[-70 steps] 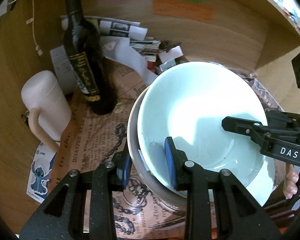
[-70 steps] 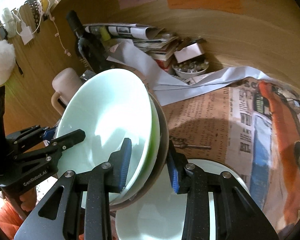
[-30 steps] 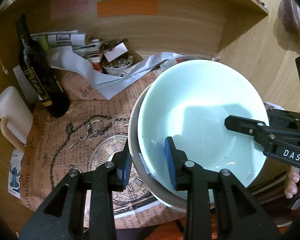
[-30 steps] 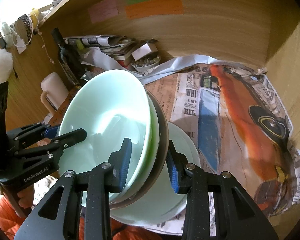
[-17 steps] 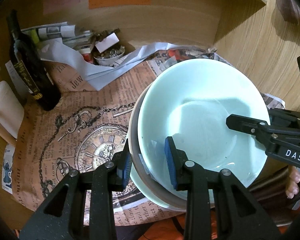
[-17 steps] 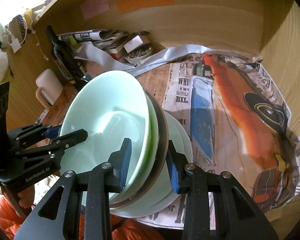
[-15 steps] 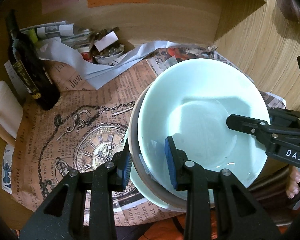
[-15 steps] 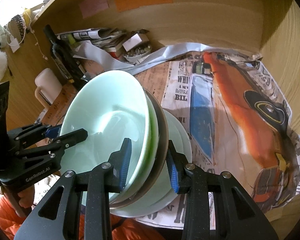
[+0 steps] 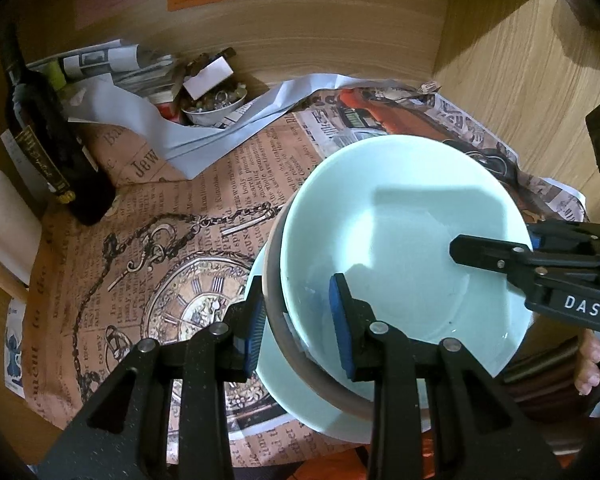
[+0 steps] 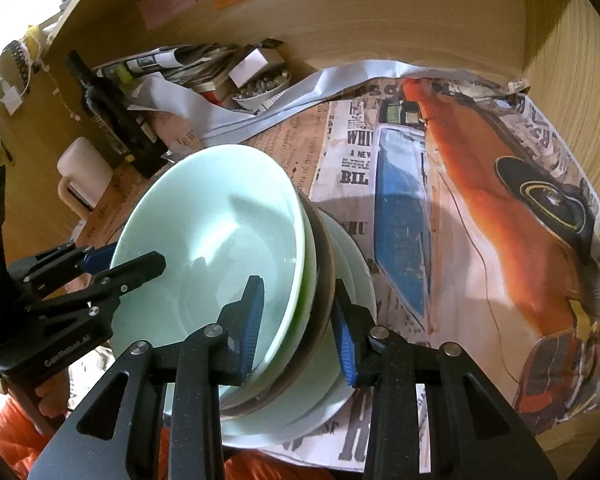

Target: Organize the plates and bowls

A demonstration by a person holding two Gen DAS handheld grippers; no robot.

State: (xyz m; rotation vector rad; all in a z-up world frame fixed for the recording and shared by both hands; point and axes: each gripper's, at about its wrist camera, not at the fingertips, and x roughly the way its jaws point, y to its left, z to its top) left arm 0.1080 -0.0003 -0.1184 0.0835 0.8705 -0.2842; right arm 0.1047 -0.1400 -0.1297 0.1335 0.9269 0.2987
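Carrying nested bowls (image 10: 220,240), left claw (image 9: 298,316) and right claw (image 10: 298,312) each grasp opposite rims. Since earlier frames the stack has travelled rightward, now just above the pale plate (image 10: 356,264) on the papered surface (image 9: 172,216); lowering appears imminent.

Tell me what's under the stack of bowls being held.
A pale green plate lies under the bowl stack, on the newspaper. Whether they touch is unclear; the plate's centre is hidden.
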